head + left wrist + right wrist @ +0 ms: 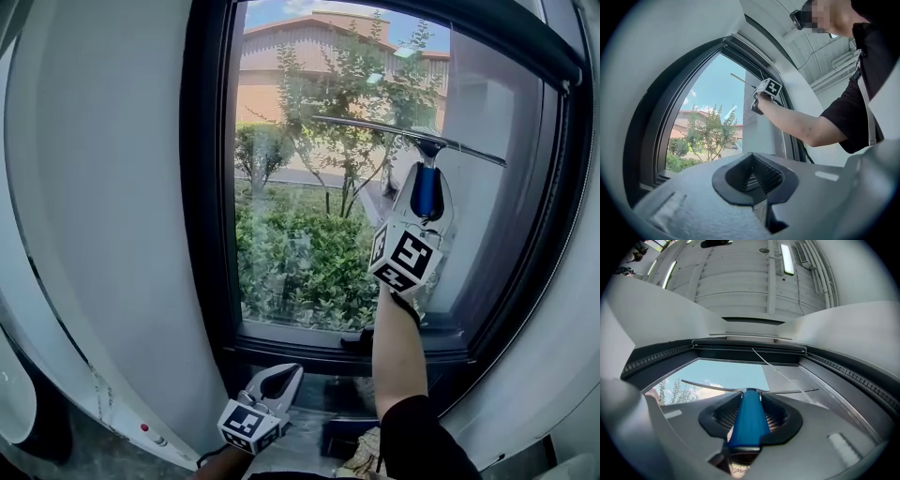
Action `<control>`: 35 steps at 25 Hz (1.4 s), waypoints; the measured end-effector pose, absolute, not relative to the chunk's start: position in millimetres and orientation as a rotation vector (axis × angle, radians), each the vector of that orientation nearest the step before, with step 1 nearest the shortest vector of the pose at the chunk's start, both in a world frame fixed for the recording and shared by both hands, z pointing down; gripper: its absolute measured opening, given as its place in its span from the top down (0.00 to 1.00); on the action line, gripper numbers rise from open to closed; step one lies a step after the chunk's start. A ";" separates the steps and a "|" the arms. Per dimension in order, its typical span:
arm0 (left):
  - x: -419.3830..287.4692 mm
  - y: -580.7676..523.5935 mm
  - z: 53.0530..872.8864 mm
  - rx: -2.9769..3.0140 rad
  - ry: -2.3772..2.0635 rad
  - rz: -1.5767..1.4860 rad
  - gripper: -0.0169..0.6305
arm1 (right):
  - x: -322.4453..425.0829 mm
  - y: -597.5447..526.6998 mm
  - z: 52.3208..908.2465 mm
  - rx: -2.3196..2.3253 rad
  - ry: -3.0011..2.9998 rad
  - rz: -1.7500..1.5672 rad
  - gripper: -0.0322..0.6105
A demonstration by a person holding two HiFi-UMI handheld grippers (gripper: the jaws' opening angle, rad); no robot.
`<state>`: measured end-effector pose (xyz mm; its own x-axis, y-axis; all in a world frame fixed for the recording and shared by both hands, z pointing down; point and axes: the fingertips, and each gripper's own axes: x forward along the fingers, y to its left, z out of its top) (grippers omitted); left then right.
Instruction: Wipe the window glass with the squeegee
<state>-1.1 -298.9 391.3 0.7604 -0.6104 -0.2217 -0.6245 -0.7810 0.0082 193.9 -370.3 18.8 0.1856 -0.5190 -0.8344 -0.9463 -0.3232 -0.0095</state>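
We find the squeegee [429, 150] high on the window glass [300, 244], right of centre | handle between our right tongs [427, 175], under the blade | left tongs [281, 378] low, before the sill [309, 336], left of our right arm [398, 347] | wall [103, 234] left of the frame [204, 187]

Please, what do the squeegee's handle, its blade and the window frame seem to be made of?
The handle is likely plastic: smooth, uniform blue with a soft sheen. The blade is a thin, slightly bowed bar, probably metal holding a rubber strip, though it is too slim to confirm. The window frame looks dark and matte with straight profiles, perhaps coated aluminium or plastic.
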 end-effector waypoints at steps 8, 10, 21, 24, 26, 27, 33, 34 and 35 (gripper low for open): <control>0.2 -291.7 391.5 -2.900 0.994 0.318 0.98 | 196.5 -368.4 34.1 -1.946 1.383 1.000 0.75; 1.3 -289.2 391.5 -2.903 0.989 0.316 0.97 | 197.0 -367.3 37.7 -1.951 1.390 1.000 0.75; 7.7 -283.0 396.0 -2.917 0.972 0.311 0.97 | 198.9 -365.3 59.6 -1.975 1.420 0.981 0.75; 9.7 -282.4 397.3 -2.923 0.975 0.306 0.97 | 199.5 -365.1 65.7 -1.978 1.422 0.973 0.75; 9.9 -281.8 398.4 -2.925 0.985 0.306 0.97 | 197.9 -365.3 68.7 -1.975 1.429 0.965 0.75; 10.6 -281.5 398.6 -2.926 0.985 0.306 0.97 | 197.6 -364.8 69.8 -1.974 1.432 0.961 0.75; 12.4 -280.8 400.4 -2.934 0.982 0.295 0.97 | 198.8 -363.3 79.6 -1.982 1.437 0.945 0.75; 12.4 -280.6 401.2 -2.936 0.983 0.294 0.98 | 198.7 -363.6 82.0 -1.985 1.439 0.943 0.75; 12.2 -280.2 402.1 -2.937 0.983 0.292 0.98 | 198.6 -363.8 84.2 -1.987 1.440 0.941 0.75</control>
